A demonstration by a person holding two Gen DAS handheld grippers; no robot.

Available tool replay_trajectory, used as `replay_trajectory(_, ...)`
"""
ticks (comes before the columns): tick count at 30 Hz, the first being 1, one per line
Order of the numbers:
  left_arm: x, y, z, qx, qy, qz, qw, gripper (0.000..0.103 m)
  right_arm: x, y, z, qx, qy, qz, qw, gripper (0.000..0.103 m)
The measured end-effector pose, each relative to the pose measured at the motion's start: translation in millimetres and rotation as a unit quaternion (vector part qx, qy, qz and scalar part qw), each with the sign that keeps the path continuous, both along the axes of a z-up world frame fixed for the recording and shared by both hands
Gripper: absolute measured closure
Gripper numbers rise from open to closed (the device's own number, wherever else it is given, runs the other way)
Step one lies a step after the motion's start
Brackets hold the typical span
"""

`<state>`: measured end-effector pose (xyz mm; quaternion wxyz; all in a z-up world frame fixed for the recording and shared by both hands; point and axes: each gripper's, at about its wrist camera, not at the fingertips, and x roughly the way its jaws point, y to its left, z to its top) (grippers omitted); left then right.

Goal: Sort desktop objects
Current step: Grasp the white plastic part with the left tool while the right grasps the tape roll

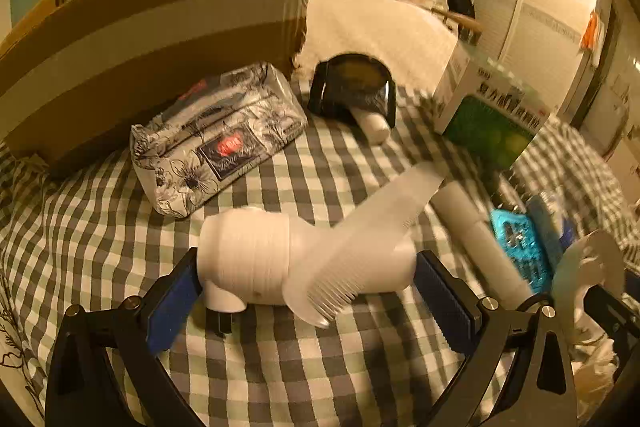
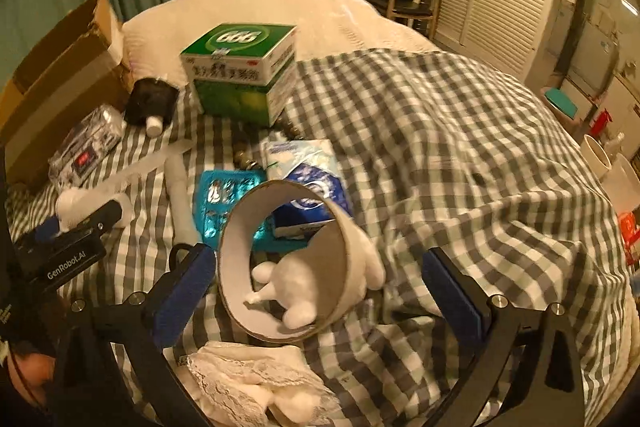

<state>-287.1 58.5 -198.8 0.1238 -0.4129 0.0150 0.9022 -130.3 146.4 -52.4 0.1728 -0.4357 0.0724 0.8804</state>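
Observation:
A white hair-dryer-like device [image 1: 248, 259] lies on the checked cloth [image 1: 280, 367] with a translucent comb [image 1: 372, 231] slanting across it. My left gripper [image 1: 306, 255] is open and straddles the device end to end, its blue pads [image 1: 176, 291] right beside each end. In the right wrist view a cardboard ring [image 2: 352, 267] lies tilted on the cloth with a white plush toy [image 2: 296, 287] inside. My right gripper [image 2: 318, 255] is wide open around the ring, with the left pad close to its rim and the right pad well clear.
A big cardboard box [image 1: 140, 39] stands at the left, with a floral tissue pack [image 1: 216, 139] in front. Behind are a black pouch [image 1: 352, 87] and a green medicine box [image 2: 240, 71]. A white tube [image 2: 178, 195], blue foil pack [image 2: 224, 203], blue-white packet [image 2: 308, 179] and lace cloth [image 2: 240, 379] lie nearby.

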Motion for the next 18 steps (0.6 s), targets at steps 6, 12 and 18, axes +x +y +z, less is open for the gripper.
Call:
replay_trajectory(6, -7, 3, -13, -0.012, -0.02, -0.001, 0.9997, 0.0, -26, -6, -22, 0.013, -0.032, 0.006, 0.999, 0.001)
replay_trajectory(12, -7, -3, -16, 0.014, -0.015, -0.007, 0.9998, 0.0, -26, 0, -14, 0.016, -0.011, 0.011, 1.0, 0.018)
replay_trajectory(18, 0, -11, -12, 0.031, -0.011, -0.007, 0.9994, 0.001, -2, 4, 12, 0.033, 0.027, 0.02, 0.999, 0.024)
